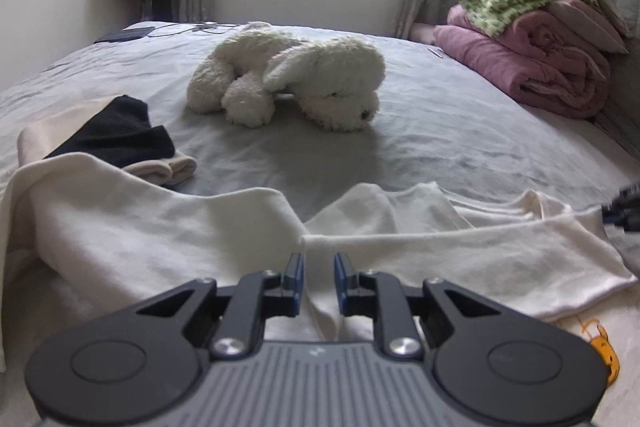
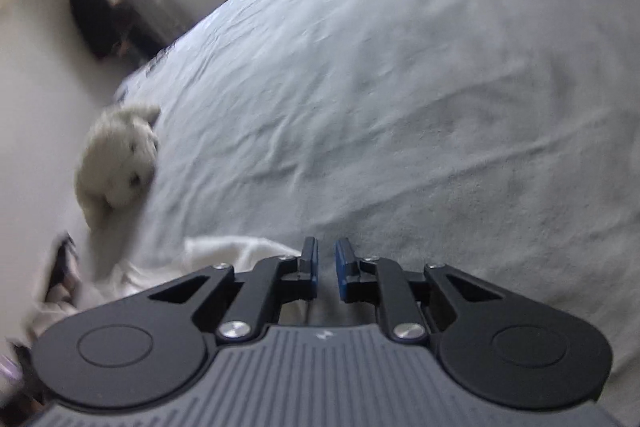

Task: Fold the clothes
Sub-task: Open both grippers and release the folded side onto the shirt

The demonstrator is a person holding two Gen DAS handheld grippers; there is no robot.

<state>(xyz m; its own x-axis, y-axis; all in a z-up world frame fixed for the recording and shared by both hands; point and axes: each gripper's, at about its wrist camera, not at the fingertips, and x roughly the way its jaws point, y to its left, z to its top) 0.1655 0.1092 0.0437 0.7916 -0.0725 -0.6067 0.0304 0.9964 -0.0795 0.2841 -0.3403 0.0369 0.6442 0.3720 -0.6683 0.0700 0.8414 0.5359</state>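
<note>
Seemingly crosswise: cream garment (image 1: 360, 251).

A white plush dog (image 1: 288, 79) lies on the grey bed (image 1: 440, 131) near stacked pink quilts (image 1: 540, 59).

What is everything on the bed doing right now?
cream shirt: spread out, rumpled, not folded.
black garment: folded, lying on a beige piece.
plush dog: lying on its side.
pink quilt: rolled, stacked.
left gripper: open, empty.
right gripper: open, empty.
</note>
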